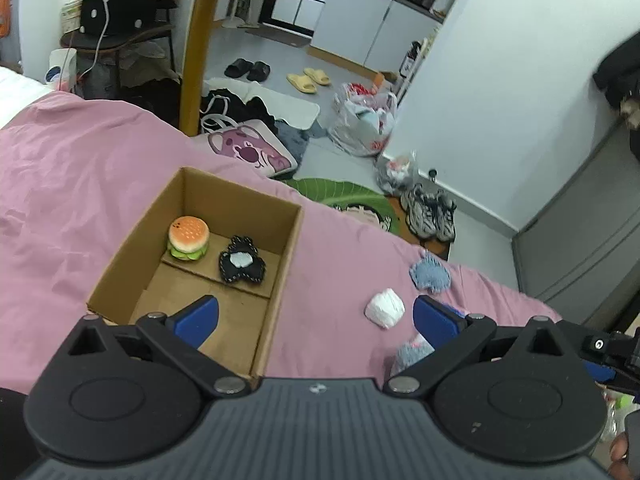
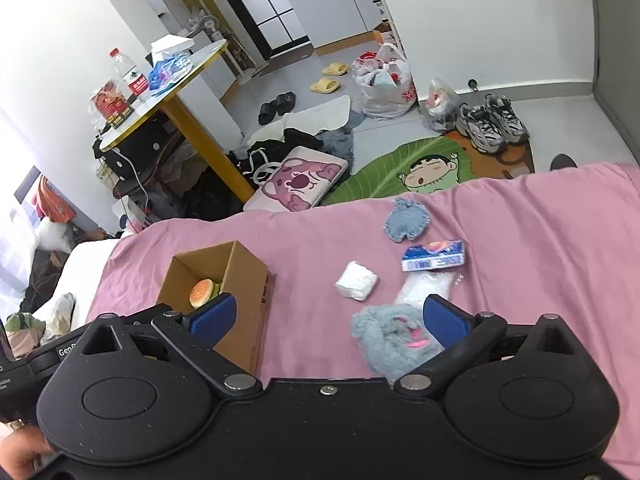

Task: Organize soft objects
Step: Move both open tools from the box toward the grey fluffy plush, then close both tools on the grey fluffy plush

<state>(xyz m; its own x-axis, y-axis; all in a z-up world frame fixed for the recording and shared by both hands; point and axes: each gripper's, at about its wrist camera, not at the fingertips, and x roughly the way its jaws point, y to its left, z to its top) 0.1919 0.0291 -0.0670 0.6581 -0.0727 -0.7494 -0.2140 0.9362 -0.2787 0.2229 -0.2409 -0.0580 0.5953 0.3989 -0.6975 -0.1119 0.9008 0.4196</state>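
An open cardboard box (image 1: pixel 120 256) (image 2: pixel 248 268) rests on the pink bedspread (image 1: pixel 80 184) (image 2: pixel 540 248). Inside it lie a burger toy (image 1: pixel 188 238) (image 2: pixel 203 293) and a black stitched soft piece (image 1: pixel 241 260). On the bed to the right of the box are a white soft lump (image 1: pixel 385 307) (image 2: pixel 357 280), a blue denim soft piece (image 1: pixel 430 272) (image 2: pixel 408 220), a grey-blue fluffy toy (image 1: pixel 410 354) (image 2: pixel 390 340), a tissue pack (image 2: pixel 434 256) and a clear plastic bag (image 2: pixel 428 286). My left gripper (image 1: pixel 316 316) is open above the box's near right wall. My right gripper (image 2: pixel 328 318) is open, its right finger beside the fluffy toy.
Beyond the bed's far edge the floor holds a pink cartoon bag (image 1: pixel 252 150) (image 2: pixel 298 178), a green leaf rug (image 2: pixel 412 168), sneakers (image 1: pixel 430 210) (image 2: pixel 490 122), slippers and plastic bags. A yellow-legged round table (image 1: pixel 198 52) (image 2: pixel 172 96) stands by the bed.
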